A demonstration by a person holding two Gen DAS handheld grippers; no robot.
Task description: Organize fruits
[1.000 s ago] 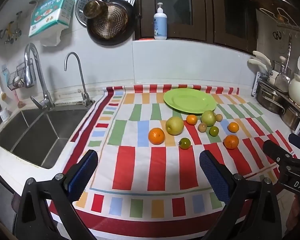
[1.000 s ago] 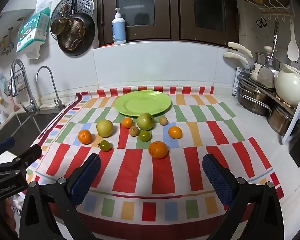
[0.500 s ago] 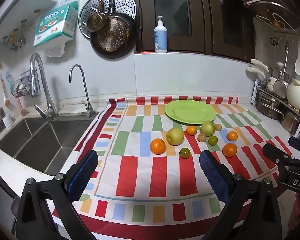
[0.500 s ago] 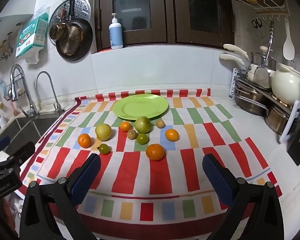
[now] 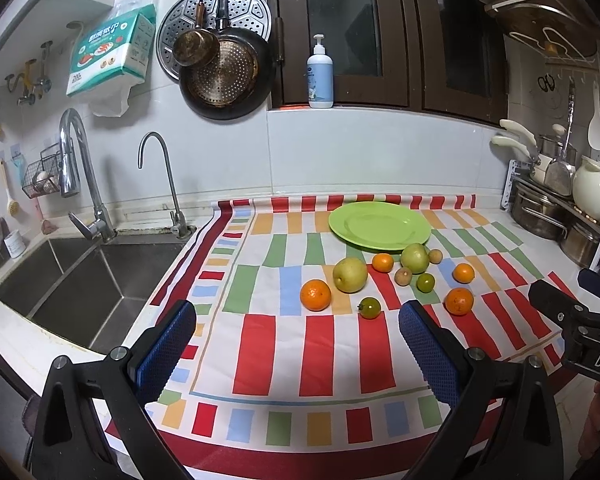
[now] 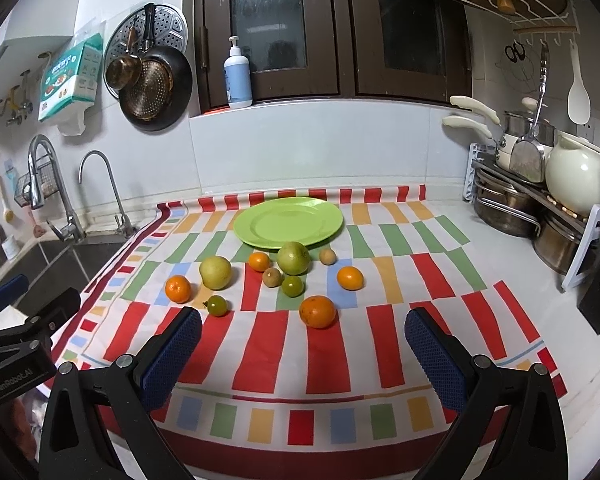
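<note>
A green plate point(image 5: 380, 225) point(image 6: 288, 220) lies bare at the back of a striped cloth point(image 5: 332, 344) point(image 6: 276, 344). In front of it lie several loose fruits: a yellow pear point(image 5: 350, 275) point(image 6: 215, 272), a green apple point(image 5: 415, 258) point(image 6: 293, 258), oranges point(image 5: 315, 295) point(image 6: 317, 311), small green citrus point(image 5: 369, 307) point(image 6: 217, 305) and small brown fruits point(image 5: 403, 277) point(image 6: 272, 277). My left gripper point(image 5: 298, 330) hovers open over the cloth's near left. My right gripper point(image 6: 303, 336) hovers open just short of the nearest orange. Neither holds anything.
A steel double sink point(image 5: 72, 276) with taps point(image 5: 80, 176) lies left of the cloth. A rack of pots point(image 6: 512, 204) and a white jug point(image 6: 576, 180) stand at the right. Pans point(image 5: 224, 76) hang on the back wall; a pump bottle point(image 5: 320, 76) stands on the sill.
Both grippers have risen and pulled back a little, so the fruits and plate sit lower and smaller in view. Nothing on the cloth has moved; both stay open.
</note>
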